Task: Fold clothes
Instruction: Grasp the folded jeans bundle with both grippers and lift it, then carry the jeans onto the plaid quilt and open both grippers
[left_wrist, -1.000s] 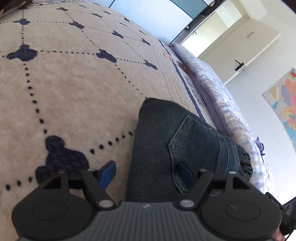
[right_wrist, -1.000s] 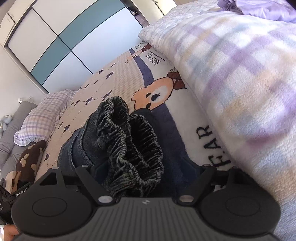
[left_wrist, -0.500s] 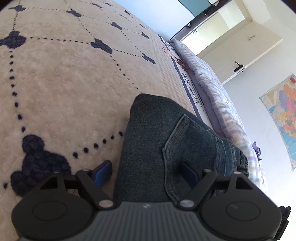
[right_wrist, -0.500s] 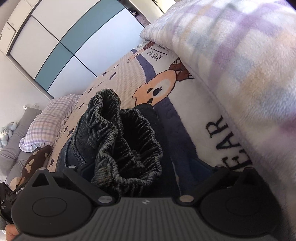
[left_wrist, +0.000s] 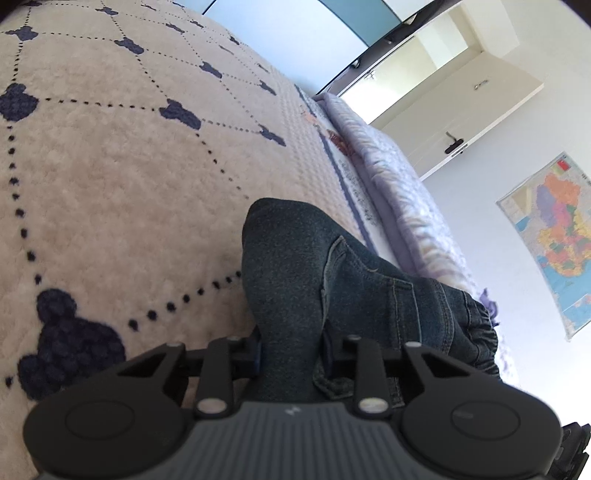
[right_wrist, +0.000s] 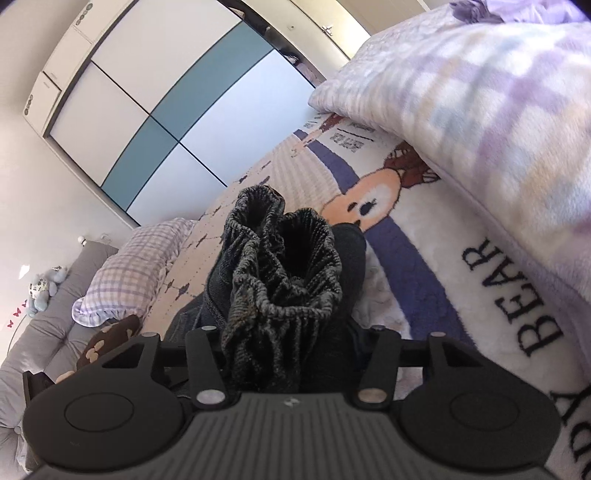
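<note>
- The jeans (left_wrist: 332, 295) lay folded into a thick bundle on the bed cover (left_wrist: 129, 184), close to the checked quilt (right_wrist: 480, 110) along one side.
- The left gripper (left_wrist: 291, 356) had just been closing; its jaws were pinched on the plain folded edge of the denim, beside the back pocket (left_wrist: 369, 288).
- The right gripper (right_wrist: 295, 354) had likewise just been closing, with the gathered elastic waistband (right_wrist: 284, 273) bunched between its jaws. The pads were hidden under the cloth, but the fabric looked squeezed, so I judged it a hold on the waistband.
- Risk: the waistband was bulky and springy. A bite on the outer gathers alone could let inner layers slide free on lifting, and the bundle would fall open.
- Risk: the left hold sat on a thick fold. Unequal lifting by the two hands could skew the layers and spoil the edges.
- Risk: the quilt lay close by the right gripper; a sideways swing could snag it or drag the jeans onto it.
</note>
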